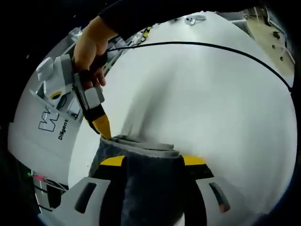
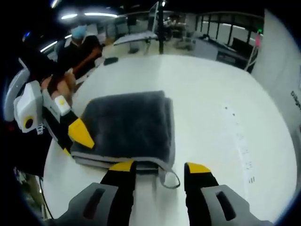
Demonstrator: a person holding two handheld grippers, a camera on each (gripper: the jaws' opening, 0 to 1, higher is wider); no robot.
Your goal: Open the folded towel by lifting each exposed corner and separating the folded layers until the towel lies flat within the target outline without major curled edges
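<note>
- Left gripper [image 2: 77,136], at 9 o'clock in the right gripper view, sits at the towel's [image 2: 127,125] left corner with its yellow tips on the edge. In the left gripper view the same gripper [image 1: 153,162] has grey folded cloth between its jaws, so it looks clamped on the towel.
- Towel is folded, a grey stack of layers, lying on the white table [image 2: 221,94] at centre of the right gripper view. No target outline can be made out.
- A hanging loop [image 2: 169,179] trails off the towel's near edge at 6 o'clock.
- Right gripper [image 2: 160,169] hovers at the near edge, jaws wide, nothing between them. In the left gripper view it [image 1: 102,127] comes in at 9 o'clock, tip at the layer edges, a hand [image 1: 89,44] on it.
- Step judged: separating the top layer at the near corners; unfolding not yet begun.
- To do well: right should pinch only the top layer beside the loop, not the whole stack; lift both corners together and peel away evenly so edges don't curl.
- Risk: grabbing several layers would drag the whole stack.
- Writing: on a white panel [image 1: 51,125] at 9 o'clock, partial "Dilgent"-like text, likely "Diligent", under a blocky logo; not fully readable.
- Black cable [image 1: 211,47] arcs across the table at 1 o'clock.
</note>
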